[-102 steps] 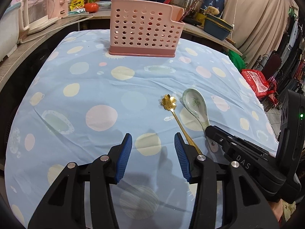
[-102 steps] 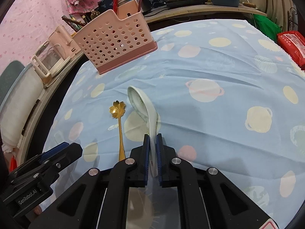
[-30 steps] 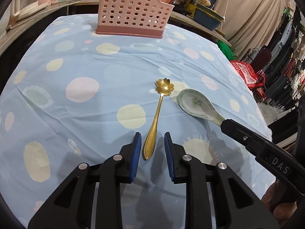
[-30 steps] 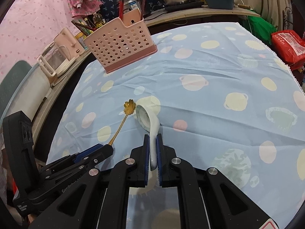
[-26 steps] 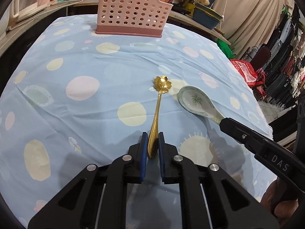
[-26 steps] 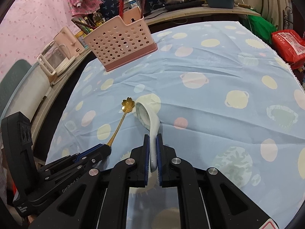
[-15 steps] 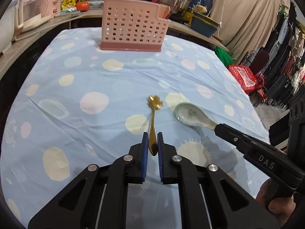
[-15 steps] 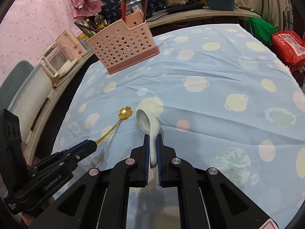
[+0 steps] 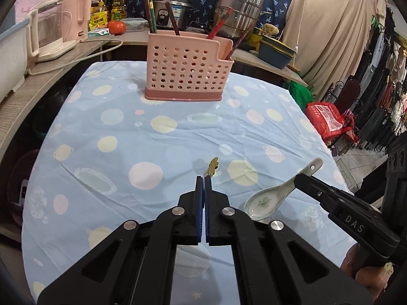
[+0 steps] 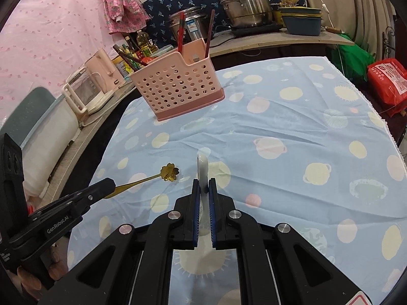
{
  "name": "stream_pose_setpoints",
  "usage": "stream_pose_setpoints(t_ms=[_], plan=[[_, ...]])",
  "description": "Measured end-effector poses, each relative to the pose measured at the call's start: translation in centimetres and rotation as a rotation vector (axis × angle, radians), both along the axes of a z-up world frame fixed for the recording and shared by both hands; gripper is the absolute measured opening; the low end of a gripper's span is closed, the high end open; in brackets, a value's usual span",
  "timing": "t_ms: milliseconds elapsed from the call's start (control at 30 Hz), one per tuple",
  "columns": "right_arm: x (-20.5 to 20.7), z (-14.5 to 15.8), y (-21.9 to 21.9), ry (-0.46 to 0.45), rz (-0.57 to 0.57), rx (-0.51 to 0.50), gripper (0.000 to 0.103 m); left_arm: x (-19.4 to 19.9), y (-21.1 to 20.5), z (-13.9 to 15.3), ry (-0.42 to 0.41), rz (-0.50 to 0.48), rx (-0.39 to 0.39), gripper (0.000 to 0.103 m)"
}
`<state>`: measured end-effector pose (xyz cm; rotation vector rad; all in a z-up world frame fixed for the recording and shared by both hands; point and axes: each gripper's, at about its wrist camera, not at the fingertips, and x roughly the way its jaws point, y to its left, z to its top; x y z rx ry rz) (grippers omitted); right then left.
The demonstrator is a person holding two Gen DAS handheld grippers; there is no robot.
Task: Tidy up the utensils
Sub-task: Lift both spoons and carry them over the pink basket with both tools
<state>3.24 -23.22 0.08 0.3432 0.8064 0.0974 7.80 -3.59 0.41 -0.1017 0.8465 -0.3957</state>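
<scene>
My left gripper [image 9: 203,178] is shut on the handle of a gold spoon with a flower-shaped bowl [image 9: 213,164] and holds it above the blue spotted tablecloth [image 9: 162,137]. The gold spoon also shows in the right wrist view [image 10: 170,171], sticking out of the left gripper [image 10: 109,183]. My right gripper [image 10: 203,181] is shut on a white ceramic soup spoon [image 10: 202,168], held edge-on above the cloth. In the left wrist view the ceramic spoon [image 9: 264,200] hangs bowl-down from the right gripper [image 9: 299,179]. The pink perforated utensil basket [image 9: 187,70] stands at the table's far side with chopsticks in it.
Behind the table a counter holds a kettle [image 9: 48,35], oil bottles, a tomato, steel pots [image 9: 239,15] and a blue basin [image 9: 276,53]. A red bag [image 9: 328,119] and clothes racks are off the table's right edge. The basket also shows in the right wrist view [image 10: 178,81].
The left gripper closed on the gold spoon's handle and lifted it off the cloth. The right gripper raised the ceramic spoon and turned it. Both views now look higher, toward the basket.
</scene>
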Motion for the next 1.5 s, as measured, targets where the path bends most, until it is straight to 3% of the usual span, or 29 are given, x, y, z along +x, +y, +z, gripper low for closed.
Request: stream_pose_setpoints(t_ms=[333, 567, 733, 867, 1033, 1367, 1500], plan=[[4.3, 5.3, -0.9, -0.115, 0.015, -0.048, 0.007, 4.3, 1.0, 7.8, -0.139, 0.013, 0.047, 0.000], [10.5, 11.3, -1.3, -0.224, 0.007, -0.120, 0.007, 9.5, 0.9, 14.5, -0.271, 0.049, 0.103, 0.000], [15.4, 14.4, -0.4, -0.274, 0.013, -0.172, 0.007, 13.8, 0.3, 16.9, -0.294, 0.062, 0.158, 0.000], [19.5, 15.2, 0.6, -0.283, 0.030, -0.193, 0.007, 17.2, -0.6, 17.0, -0.256, 0.027, 0.193, 0.001], [22.5, 14.1, 0.7, -0.258, 0.032, -0.198, 0.007, 19.2, -1.8, 15.5, -0.209, -0.022, 0.231, 0.001], [25.1, 11.6, 0.0, -0.203, 0.005, -0.250, 0.007, 22.1, -4.8, 11.5, -0.097, -0.079, 0.308, 0.001], [25.9, 10.3, 0.5, -0.170, 0.027, -0.266, 0.007, 22.8, -5.4, 11.0, -0.082, -0.074, 0.296, 0.001]])
